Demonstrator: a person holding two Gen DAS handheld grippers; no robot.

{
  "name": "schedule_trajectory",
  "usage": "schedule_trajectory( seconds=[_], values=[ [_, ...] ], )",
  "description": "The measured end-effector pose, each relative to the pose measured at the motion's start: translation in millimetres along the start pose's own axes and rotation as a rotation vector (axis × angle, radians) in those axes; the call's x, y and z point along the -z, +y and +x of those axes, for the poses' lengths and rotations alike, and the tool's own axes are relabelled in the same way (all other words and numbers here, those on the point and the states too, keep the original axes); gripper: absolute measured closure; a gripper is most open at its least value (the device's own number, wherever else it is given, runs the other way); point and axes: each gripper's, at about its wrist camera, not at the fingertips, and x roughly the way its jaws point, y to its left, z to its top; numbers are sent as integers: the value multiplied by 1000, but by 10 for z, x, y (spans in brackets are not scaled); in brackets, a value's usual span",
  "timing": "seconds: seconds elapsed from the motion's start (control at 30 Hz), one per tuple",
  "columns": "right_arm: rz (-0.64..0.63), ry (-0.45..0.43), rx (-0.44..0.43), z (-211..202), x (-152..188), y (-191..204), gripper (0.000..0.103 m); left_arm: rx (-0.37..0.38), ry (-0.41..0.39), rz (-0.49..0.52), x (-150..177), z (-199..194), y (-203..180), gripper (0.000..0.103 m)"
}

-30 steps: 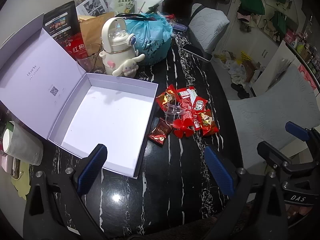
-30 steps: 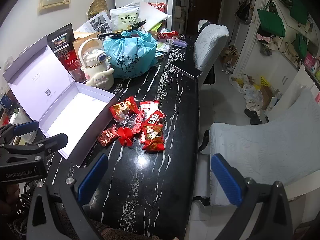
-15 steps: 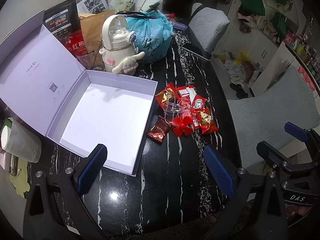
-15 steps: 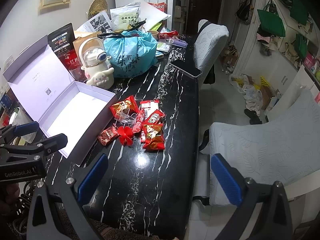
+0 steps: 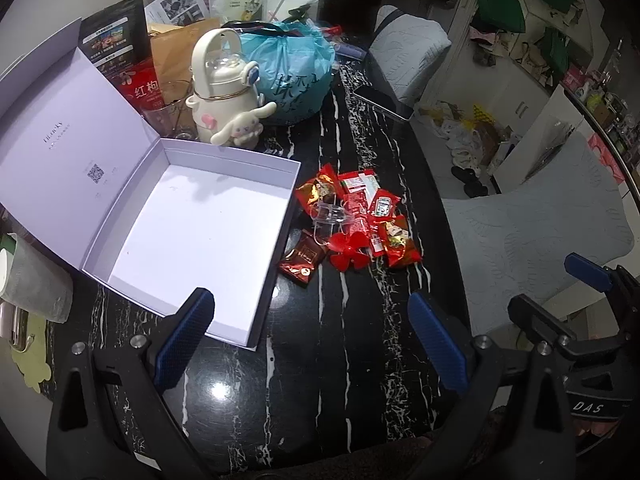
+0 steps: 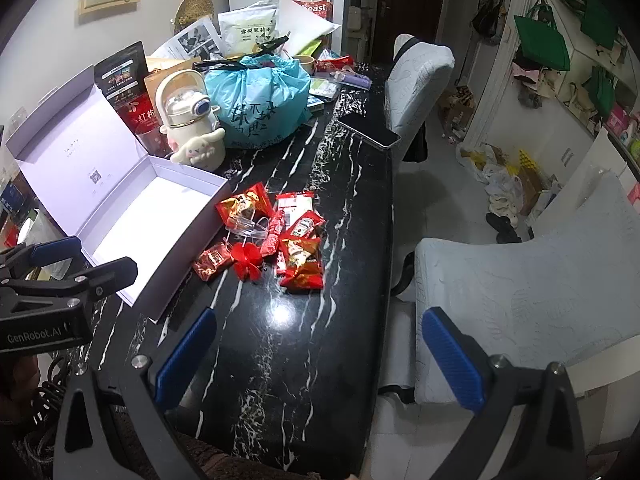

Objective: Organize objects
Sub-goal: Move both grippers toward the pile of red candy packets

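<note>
- The left gripper (image 5: 312, 340) is held with fingers spread and empty, above the near bench (image 5: 360, 360).
- The right gripper (image 6: 320, 352) is likewise spread, empty.
- The red snack packets (image 5: 356, 220) are heaped beyond both, just right of the open lilac box (image 5: 200, 232).

Lilac box (image 5: 208, 236), red snack packets (image 5: 360, 216), black white-veined table (image 5: 360, 344)

One open lilac box (image 5: 208, 236) on the desk (image 5: 360, 340). Right of the box: a pile of red snack packets (image 5: 360, 208), about six, exact count unclear; one dark red candy (image 5: 302, 260); one red flower ornament (image 5: 348, 254); one clear plastic piece (image 5: 328, 218). Behind the box: one cream bottle (image 5: 224, 92), one teal bag (image 5: 292, 76), one phone (image 5: 382, 102).
</note>
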Motion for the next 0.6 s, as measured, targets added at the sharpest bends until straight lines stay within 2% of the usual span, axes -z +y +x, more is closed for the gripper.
schedule_trajectory(
  seconds=[0.37,0.6],
  values=[
    [-8,44,-8,75,-5,-230,0,13,19,-23,-55,96,-205,5],
    [-24,79,-47,251,-76,-406,0,-12,51,-67,-91,243,-304,5]
  ],
)
